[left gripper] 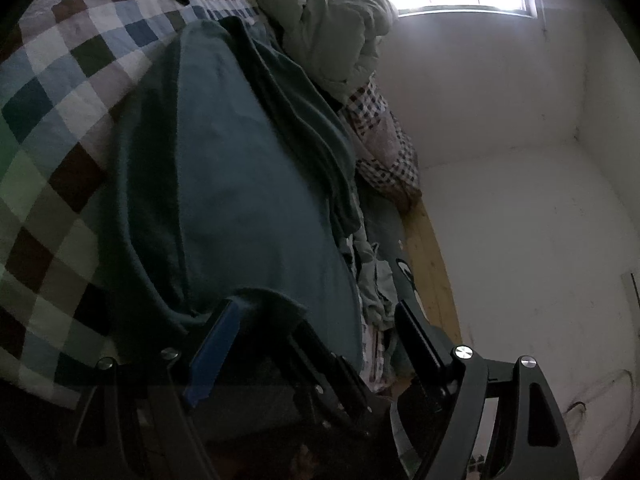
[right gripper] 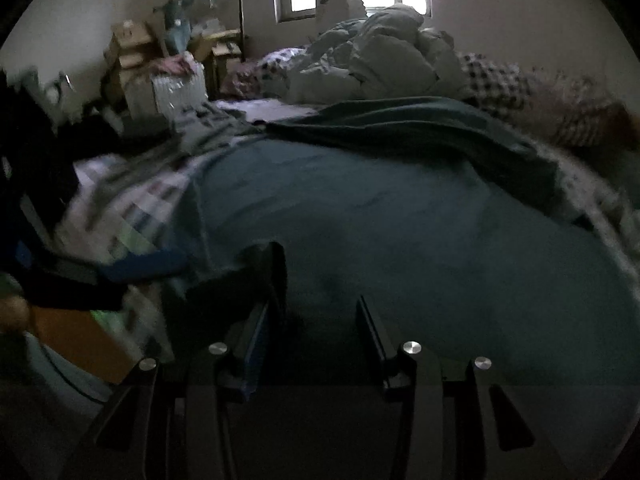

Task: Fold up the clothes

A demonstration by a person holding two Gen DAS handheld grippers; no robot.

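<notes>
One teal garment (right gripper: pixel 400 216) spread on one checkered bedsheet (left gripper: pixel 60 128).

Left gripper (left gripper: pixel 316 312): I hold its jaws spread wide, tilted slightly downward, nothing pressed between the pads. Right gripper (right gripper: pixel 320 292): I hold it pitched down, jaws parted about halfway.

We see a bed covered by a checked patchwork quilt (left gripper: pixel 60 128), its wooden side rail (left gripper: pixel 430 256) running along the white wall. A teal garment (right gripper: pixel 400 232) lies spread flat across the quilt, with one edge folded over itself on the far side. Beyond it a rumpled pale duvet (right gripper: pixel 384 60) is heaped at the head of the bed.
</notes>
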